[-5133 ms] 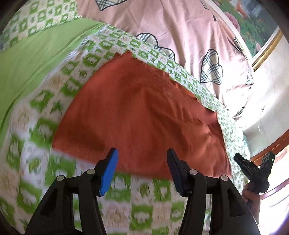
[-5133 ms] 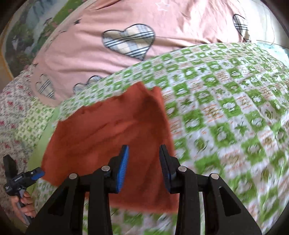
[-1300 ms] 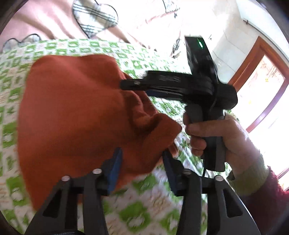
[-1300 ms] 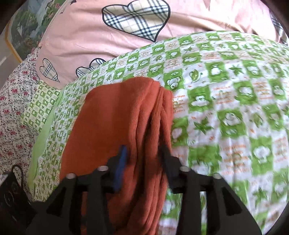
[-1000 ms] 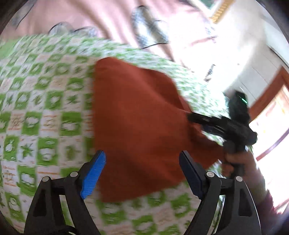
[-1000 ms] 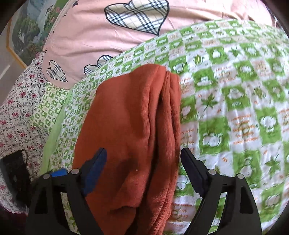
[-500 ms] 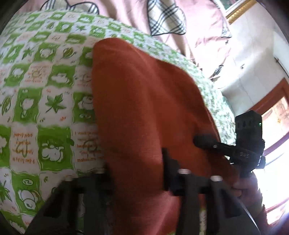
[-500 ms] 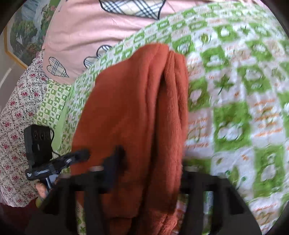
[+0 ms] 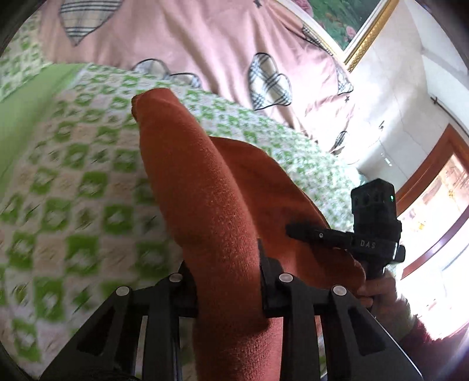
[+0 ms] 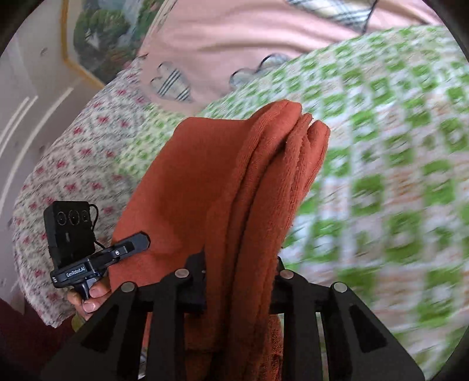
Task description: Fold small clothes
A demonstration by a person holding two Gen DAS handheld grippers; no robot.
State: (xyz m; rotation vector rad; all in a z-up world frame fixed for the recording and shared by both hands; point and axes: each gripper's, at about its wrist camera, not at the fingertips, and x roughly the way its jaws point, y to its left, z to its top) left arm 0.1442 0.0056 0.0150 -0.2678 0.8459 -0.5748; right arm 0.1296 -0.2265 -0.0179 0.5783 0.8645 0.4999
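Observation:
A rust-orange knit garment (image 9: 205, 187) is folded into a thick band and lifted above the green checked bedspread (image 9: 73, 175). My left gripper (image 9: 227, 269) is shut on its near left end, cloth bulging between the jaws. My right gripper (image 10: 240, 278) is shut on the near right end, where several folded layers (image 10: 275, 164) stack side by side. Each gripper shows in the other's view: the right one (image 9: 322, 234) at the right of the left wrist view, the left one (image 10: 117, 252) at the lower left of the right wrist view.
A pink quilt with plaid hearts (image 9: 205, 44) lies behind the bedspread. A floral sheet (image 10: 73, 164) covers the bed's left side. A framed picture (image 9: 337, 20) hangs on the wall, and a wooden window frame (image 9: 433, 187) is at the right.
Both grippers opened about a second ago, then shut on the near ends of the folded garment. They have since lifted it off the bedspread, and the views tilted up.

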